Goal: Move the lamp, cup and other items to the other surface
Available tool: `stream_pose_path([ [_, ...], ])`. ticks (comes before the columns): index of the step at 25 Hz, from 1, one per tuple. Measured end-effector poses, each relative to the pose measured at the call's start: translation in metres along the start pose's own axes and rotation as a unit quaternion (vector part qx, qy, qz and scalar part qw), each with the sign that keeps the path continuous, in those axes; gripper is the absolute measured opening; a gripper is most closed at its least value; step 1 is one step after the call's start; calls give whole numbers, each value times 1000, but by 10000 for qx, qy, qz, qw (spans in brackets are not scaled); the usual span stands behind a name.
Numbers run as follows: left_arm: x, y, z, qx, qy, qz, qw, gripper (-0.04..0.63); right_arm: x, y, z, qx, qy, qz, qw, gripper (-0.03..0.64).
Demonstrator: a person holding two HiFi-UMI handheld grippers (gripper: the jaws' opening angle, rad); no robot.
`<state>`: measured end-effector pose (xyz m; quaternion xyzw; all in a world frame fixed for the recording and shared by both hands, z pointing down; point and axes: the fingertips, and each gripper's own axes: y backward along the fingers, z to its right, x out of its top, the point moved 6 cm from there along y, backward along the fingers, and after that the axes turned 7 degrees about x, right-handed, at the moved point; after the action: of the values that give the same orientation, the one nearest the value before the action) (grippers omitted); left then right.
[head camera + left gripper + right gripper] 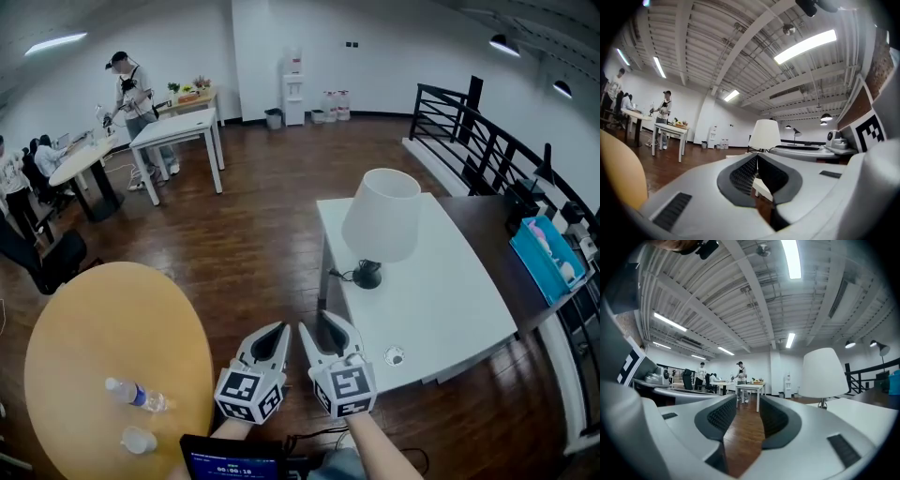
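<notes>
- Lamp (380, 220) – stands on the white table (450, 300), close to its left edge and about halfway along it. Its black base (367, 275) rests flat on the top.
- Lamp axis – the long axis is upright, with the white shade narrow at the top and wide below. A dark cord (337, 275) runs from the base towards the table's left edge.
- Left claw (280, 328) – jaws closed tip to tip and holding nothing. It is held over the wooden floor (253, 234), between the two tables. In the left gripper view the lamp (765, 135) rises straight ahead, just above the meeting tips of the claw (757, 157), but well apart from them.
- Right claw (322, 326) – jaws parted, with only floor showing between them. It sits by the white table's left edge, nearer than the lamp. In the right gripper view the lamp (824, 372) stands to the right of the claw (747, 404), outside the jaws.
- Small round item (395, 356) – lies near the white table's near edge; what it is cannot be told.
- Round wooden table (94, 337) – carries a water bottle (134, 395) lying on its side and a clear cup (139, 440), both towards its near edge and left of both claws.
</notes>
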<state>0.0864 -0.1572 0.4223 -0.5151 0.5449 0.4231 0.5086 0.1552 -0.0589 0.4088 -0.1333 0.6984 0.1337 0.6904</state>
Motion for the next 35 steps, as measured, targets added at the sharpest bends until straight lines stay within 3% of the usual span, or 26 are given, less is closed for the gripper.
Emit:
stream_pose_path([
  [6, 1, -27, 30, -421, 25, -59, 9991, 29, -1, 15, 31, -380, -26, -37, 9993, 166],
  [15, -2, -87, 72, -502, -116, -105, 9986, 31, -8, 20, 121, -627, -236, 25, 9978, 188],
  [25, -15, -167, 90, -172, -150, -218, 9995, 31, -60, 1, 220, -643, -433, -237, 9967, 210],
  [35, -32, -222, 74, 348, -192, -296, 9988, 18, -101, -53, 280, -245, -308, -297, 9988, 223],
])
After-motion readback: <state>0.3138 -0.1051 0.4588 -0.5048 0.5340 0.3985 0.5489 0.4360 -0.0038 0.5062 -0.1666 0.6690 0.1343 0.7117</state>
